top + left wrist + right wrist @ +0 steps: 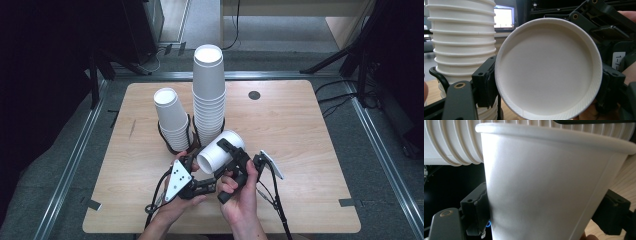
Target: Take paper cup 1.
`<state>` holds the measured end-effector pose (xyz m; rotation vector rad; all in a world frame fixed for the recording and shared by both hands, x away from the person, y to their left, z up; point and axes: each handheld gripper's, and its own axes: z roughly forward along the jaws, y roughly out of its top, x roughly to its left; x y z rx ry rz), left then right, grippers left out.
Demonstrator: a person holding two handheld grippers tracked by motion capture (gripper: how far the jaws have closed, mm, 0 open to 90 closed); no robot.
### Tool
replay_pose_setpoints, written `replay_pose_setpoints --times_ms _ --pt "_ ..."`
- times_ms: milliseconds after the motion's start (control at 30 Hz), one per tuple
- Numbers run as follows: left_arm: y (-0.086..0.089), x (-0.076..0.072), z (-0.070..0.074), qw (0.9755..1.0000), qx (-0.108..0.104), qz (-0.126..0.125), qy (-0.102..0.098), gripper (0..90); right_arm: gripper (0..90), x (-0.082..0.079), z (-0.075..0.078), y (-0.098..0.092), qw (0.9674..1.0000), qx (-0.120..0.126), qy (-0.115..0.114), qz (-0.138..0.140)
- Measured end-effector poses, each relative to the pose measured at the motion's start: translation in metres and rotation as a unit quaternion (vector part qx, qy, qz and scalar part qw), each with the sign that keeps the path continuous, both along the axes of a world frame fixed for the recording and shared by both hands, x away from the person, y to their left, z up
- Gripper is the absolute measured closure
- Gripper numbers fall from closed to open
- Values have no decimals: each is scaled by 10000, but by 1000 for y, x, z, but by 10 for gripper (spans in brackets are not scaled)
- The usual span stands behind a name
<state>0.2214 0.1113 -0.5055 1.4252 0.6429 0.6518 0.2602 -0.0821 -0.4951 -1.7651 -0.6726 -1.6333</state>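
One loose paper cup (220,152) was held on its side above the near middle of the wooden table (310,150), just in front of the two stacks, with its base turned toward the left gripper (196,172). So in the left gripper view the recessed bottom of the cup (549,67) was seen dead on, and a jaw pad was pressed against its edge at each side; the right pad was mostly tucked behind the rim and hard to make out. That gripper was clamped on the cup's base.

The right gripper (231,154) was clenched across the cup's wall, as its own view showed: the cup wall (544,187) was squeezed between the two black jaws, and its lower part was cut off by the bottom edge. The cup's mouth couldn't be seen from any angle, only its rolled lip from outside.

Behind it, the tall stack of cups (208,95) and the shorter stack (171,120) were stood in black wire holders, whose bases were partly covered by the hands. Both of the person's hands were cut off at the wrist by the bottom edge of the high view.
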Motion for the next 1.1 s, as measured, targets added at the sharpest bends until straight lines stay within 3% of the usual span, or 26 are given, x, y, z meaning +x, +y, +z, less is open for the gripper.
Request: replay_pose_setpoints --times_ms 133,267,333,433,767,1100 --pt "1 1 0 10000 13 -36 31 207 152 0 0 1 10000 14 8 -28" --pt "3 1 1 9994 164 -91 280 203 153 -1 0 1 10000 12 2 -16" --pt "4 1 2 9990 82 -134 423 194 153 -1 1 1 10000 7 -32 -20" --pt "5 1 5 9986 129 -104 493 141 153 -1 2 -1 10000 4 -62 -23" --pt "6 1 7 9976 288 60 628 82 153 1 2 -4 9995 -125 -222 -213" --pt "7 2 6 9972 366 48 653 80 153 9 9 -17 9945 -508 -668 -631"
